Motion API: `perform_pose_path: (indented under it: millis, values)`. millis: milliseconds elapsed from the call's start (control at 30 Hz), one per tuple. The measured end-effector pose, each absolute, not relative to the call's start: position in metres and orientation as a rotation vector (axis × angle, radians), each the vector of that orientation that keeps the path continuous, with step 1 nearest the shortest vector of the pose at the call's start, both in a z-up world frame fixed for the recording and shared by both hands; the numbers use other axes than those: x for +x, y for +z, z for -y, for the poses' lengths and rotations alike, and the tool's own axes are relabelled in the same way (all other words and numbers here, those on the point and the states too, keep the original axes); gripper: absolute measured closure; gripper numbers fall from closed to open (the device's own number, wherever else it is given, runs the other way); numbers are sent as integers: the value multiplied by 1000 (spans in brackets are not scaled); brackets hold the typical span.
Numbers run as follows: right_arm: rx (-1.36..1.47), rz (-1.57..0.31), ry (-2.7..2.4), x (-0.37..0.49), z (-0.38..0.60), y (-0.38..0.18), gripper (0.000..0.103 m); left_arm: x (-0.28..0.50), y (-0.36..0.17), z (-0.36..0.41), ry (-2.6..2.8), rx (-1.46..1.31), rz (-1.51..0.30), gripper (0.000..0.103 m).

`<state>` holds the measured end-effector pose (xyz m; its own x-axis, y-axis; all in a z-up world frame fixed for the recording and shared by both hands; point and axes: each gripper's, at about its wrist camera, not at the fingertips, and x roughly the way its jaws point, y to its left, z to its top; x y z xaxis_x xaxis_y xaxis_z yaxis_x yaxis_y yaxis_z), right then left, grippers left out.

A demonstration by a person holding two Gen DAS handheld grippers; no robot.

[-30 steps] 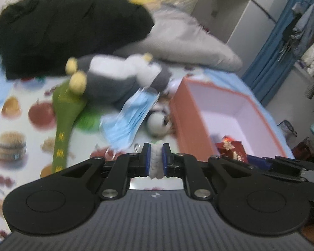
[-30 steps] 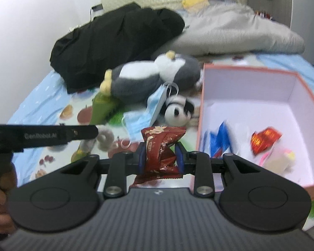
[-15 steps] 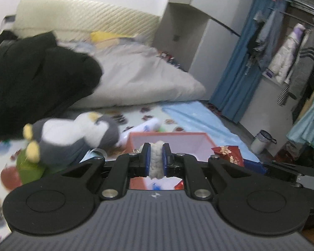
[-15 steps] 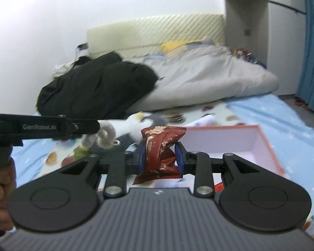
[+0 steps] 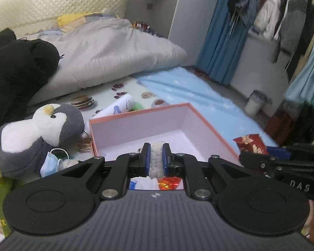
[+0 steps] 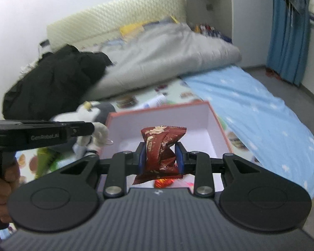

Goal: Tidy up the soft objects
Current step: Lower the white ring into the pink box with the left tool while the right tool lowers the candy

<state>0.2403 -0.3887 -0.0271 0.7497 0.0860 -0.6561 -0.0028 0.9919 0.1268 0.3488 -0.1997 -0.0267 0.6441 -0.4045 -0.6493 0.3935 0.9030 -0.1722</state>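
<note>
Left gripper: we hold the left gripper (image 5: pixel 156 160) closed on a small white fluffy toy (image 5: pixel 156 159), pinched between its blue pads (image 5: pixel 148 159); the toy sits over the near part of the box.
Right gripper: we hold the right gripper (image 6: pixel 160 158) clamped on a dark red snack packet (image 6: pixel 161 150), which stands upright between the pads and pokes out above and below them, over the near part of the box.
Box: the box (image 5: pixel 207 123) has an orange-pink outside and pale lilac inside, and lies open on the bed; we take it as our landmark.
Inside the box: near its front wall we see a shiny red wrapper (image 5: pixel 169 183) and some blue and white wrapping, mostly hidden behind the left gripper.
Penguin: a grey and white plush penguin (image 5: pixel 31 138) lies just left of the box.
Mask: a blue face mask (image 5: pixel 50 163) lies at the penguin's belly, left of the box's near corner.
Tube: a white tube (image 5: pixel 119 108) lies just behind the box's far left corner.
Blanket: a grey blanket (image 5: pixel 106 52) is heaped well behind the box.
Black clothes: a black heap (image 5: pixel 16 71) lies behind the penguin, far left of the box.
Sheet: a blue sheet (image 6: pixel 251 104) covers the bed to the right of the box.
</note>
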Motion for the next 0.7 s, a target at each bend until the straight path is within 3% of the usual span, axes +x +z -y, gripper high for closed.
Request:
perform_pose_path:
  millis: [533,567,600,667,700]
  values:
    - [221,-969,0,265,417,-109,69,379,-99,212,-432,47,-957,88]
    - [227,-967,3,264,418,-108,67,378,-99,211,-429,43,-962,84]
    - [237,-963,5,263,420,-107,64,377,-99,210,-430,40,-973,65]
    - [251,-951,-8,262,421,-103,38,374,-98,210,-439,29,-976,45]
    - [253,-941,-15,261,422,-101,34,370,-95,209,-446,32,-951,45]
